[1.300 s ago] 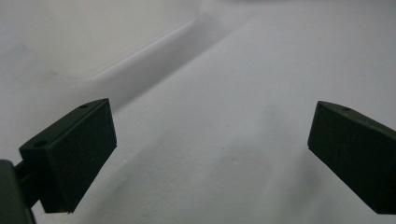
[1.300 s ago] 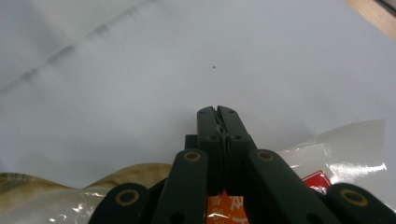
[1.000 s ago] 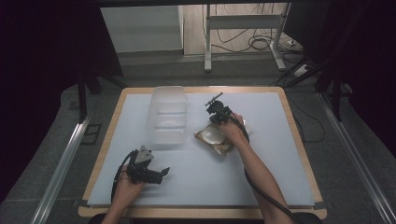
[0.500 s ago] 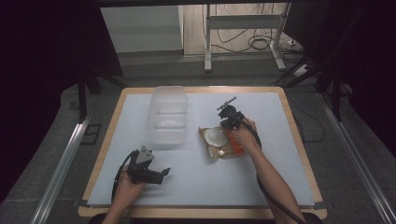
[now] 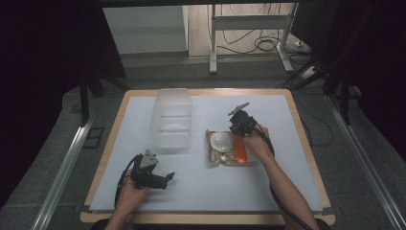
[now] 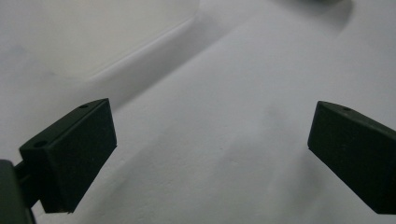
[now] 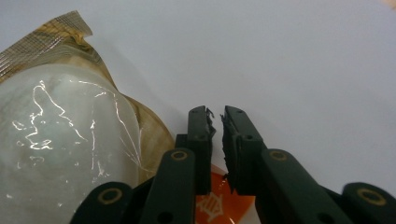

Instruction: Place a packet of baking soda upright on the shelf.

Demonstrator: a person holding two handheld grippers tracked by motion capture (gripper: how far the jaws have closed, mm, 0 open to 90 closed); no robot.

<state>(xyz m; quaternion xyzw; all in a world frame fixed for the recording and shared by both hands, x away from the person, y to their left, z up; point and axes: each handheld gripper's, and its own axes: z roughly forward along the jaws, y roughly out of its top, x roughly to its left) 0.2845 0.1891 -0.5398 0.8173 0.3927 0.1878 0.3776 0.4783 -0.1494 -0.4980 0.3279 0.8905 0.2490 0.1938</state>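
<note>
Stuff: 1 clear box, nothing inside; 1 snack pack. Left gripper wide apart, right gripper pinching pack edge.

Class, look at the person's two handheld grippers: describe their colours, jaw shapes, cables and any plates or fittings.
Both are black. The left gripper carries a grey three-cornered plate, a black cable looping behind it; its pads are broad, blocky wedges. The right gripper has slim fingers with brass-ringed pivots, and its cable trails along the bare forearm.

place: lab recording rig | my table ringed by dark curtains | floor cables top centre
</note>
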